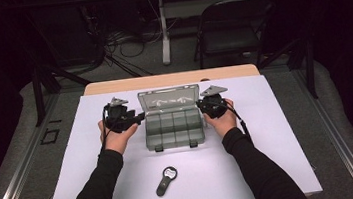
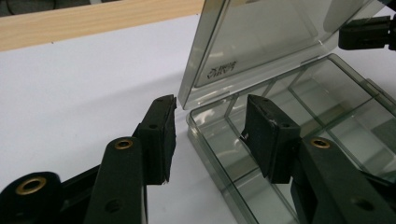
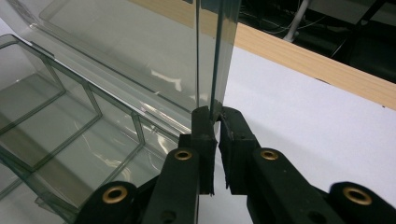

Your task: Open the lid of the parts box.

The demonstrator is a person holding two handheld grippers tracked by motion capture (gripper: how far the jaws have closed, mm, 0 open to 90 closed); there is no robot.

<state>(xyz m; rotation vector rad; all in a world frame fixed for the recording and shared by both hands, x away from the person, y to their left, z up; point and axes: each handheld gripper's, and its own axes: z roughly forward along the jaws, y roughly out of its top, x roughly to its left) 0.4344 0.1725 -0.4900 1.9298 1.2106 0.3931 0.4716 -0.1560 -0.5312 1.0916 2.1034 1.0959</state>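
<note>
Right gripper (image 3: 215, 122) is clamped on the raised lid (image 3: 140, 56) of my clear compartment box (image 1: 173, 125), mid-desk near the far edge. Left gripper (image 2: 210, 135) gapes wide, straddling the box's left wall.

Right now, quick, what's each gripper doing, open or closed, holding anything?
Left gripper: open, straddling the side wall of the clear box, not clamped.
Right gripper: closed on the edge of the raised lid.

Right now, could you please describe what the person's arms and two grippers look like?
Both forearms wear long black sleeves. The left gripper and right gripper are black, each topped by a grey three-cornered plate and trailing a black cable. Brass-coloured rivets stud the jaws.
</note>
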